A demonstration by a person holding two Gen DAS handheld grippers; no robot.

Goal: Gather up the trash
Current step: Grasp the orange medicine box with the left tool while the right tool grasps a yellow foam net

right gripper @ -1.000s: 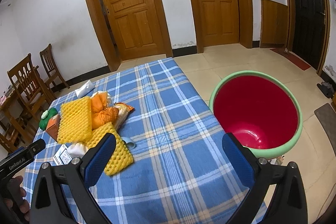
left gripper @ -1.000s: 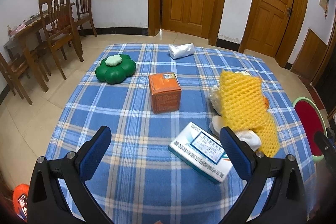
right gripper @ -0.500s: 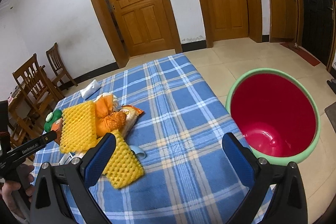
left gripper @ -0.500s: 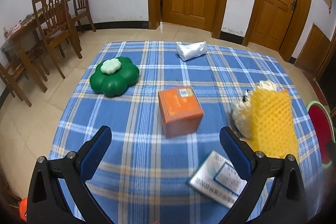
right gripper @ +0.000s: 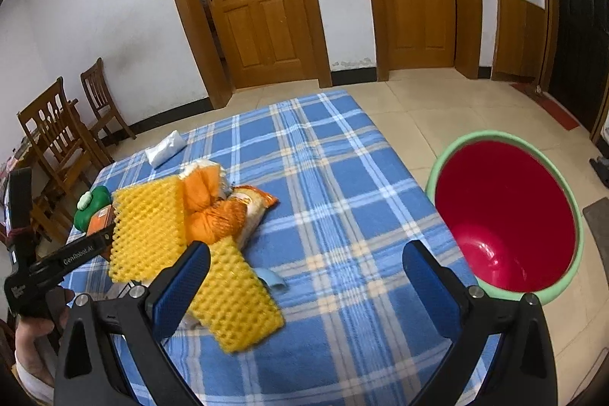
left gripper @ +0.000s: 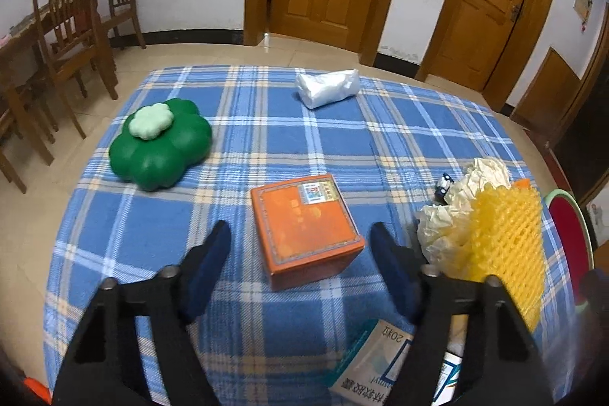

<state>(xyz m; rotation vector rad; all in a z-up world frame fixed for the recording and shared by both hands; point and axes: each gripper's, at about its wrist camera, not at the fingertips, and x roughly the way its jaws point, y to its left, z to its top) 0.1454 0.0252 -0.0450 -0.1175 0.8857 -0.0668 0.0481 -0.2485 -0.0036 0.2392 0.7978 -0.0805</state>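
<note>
Left wrist view: we see our left gripper angled down over the counter, which is covered in a blue plaid cloth; its jaws are closing, with the near end of the orange box between the blue pads but neither pad touching it yet. The box sits near the middle of the counter. Past it, toward the far left corner, lies a green clover-shaped container with a pale green lid, and close to the far edge a crumpled white bag. Toward the right edge we find crumpled white paper touching a sheet of yellow foam netting, and at the near edge, partly behind the right finger, a white and teal carton with printed text. In the right wrist view our right gripper hangs with jaws wide apart and nothing between them, above the near right part of the counter. Just beyond its left finger lie two yellow netting pieces, an orange mesh bundle and a snack wrapper, heaped together toward the left side. On the floor off the counter's right edge stands the red bin with a green rim, its inside bare as far as we can see. A hand holds the other gripper's handle at the lower left.
</note>
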